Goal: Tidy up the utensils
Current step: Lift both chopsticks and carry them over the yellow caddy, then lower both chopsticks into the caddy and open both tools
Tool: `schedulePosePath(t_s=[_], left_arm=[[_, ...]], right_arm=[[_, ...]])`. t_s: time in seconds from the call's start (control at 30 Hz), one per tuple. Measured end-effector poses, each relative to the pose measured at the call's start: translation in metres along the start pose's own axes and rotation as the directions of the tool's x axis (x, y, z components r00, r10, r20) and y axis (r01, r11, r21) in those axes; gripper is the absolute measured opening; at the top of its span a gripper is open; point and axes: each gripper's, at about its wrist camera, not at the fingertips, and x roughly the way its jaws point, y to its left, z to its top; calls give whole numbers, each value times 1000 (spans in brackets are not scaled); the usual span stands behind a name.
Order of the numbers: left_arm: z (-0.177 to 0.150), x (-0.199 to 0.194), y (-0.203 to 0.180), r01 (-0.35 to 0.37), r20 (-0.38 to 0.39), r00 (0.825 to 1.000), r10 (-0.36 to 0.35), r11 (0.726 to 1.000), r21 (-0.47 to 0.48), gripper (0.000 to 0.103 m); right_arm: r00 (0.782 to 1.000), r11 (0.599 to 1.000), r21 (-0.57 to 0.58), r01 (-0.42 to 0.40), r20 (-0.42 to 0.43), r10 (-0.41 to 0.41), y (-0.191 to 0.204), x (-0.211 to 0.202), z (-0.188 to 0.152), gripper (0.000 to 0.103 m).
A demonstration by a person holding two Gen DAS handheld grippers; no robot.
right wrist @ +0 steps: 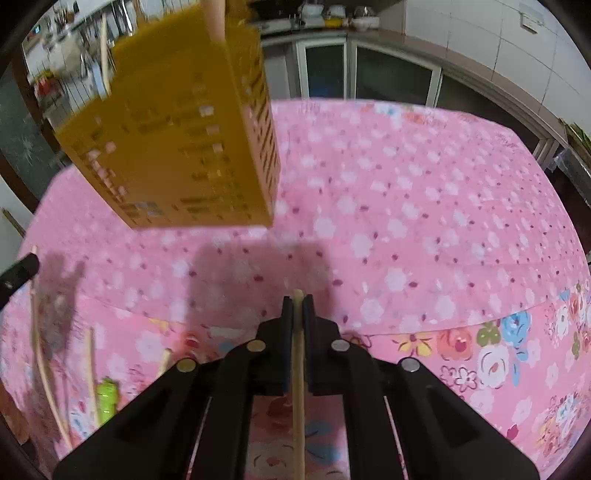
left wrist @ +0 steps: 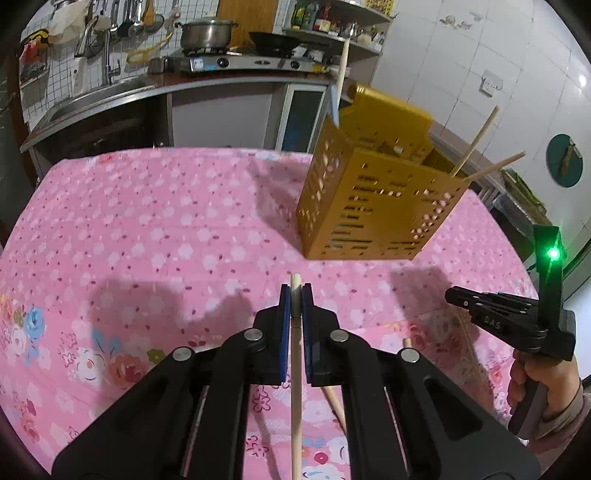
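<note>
A yellow perforated utensil holder [left wrist: 373, 195] stands on the pink flowered tablecloth [left wrist: 155, 221], with several chopsticks [left wrist: 476, 140] and a wooden handle sticking out of it. My left gripper [left wrist: 295, 295] is shut on a wooden chopstick [left wrist: 295, 398], held above the cloth in front of the holder. My right gripper [right wrist: 298, 306] is shut on another wooden chopstick [right wrist: 298, 398]; the holder [right wrist: 173, 133] is up and to its left, blurred. The right gripper also shows in the left wrist view [left wrist: 517, 314], at the right.
Loose chopsticks [right wrist: 44, 354] and a green object [right wrist: 106, 400] lie on the cloth at the lower left of the right wrist view. More chopsticks [left wrist: 334, 400] lie under the left gripper. A kitchen counter with sink [left wrist: 96, 99], stove and pot [left wrist: 207, 33] runs behind the table.
</note>
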Motion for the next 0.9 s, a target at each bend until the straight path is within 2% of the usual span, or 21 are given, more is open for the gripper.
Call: schedulePosePath(t_s=[0.23, 0.33, 0.37, 0.4, 0.57, 0.9], left_arm=[[8, -28, -4, 40, 70, 997, -40, 999, 1, 4], [11, -39, -8, 52, 94, 994, -53, 999, 13, 4], [11, -43, -9, 56, 101, 993, -58, 998, 18, 4], [12, -46, -10, 59, 108, 992, -61, 998, 22, 4], [13, -60, -12, 67, 137, 988, -70, 997, 30, 4], [18, -83, -19, 87, 193, 977, -97, 995, 57, 4]], right_arm=[[983, 994, 31, -104, 157, 98, -7, -48, 5, 6], [961, 990, 19, -138, 242, 129, -6, -70, 5, 6], [941, 987, 4, -159, 304, 150, -3, -83, 5, 6], [941, 987, 4, -159, 304, 150, -3, -83, 5, 6], [905, 982, -7, -188, 387, 176, 0, -105, 2, 6], [872, 975, -1, -221, 447, 198, -5, -132, 0, 6]])
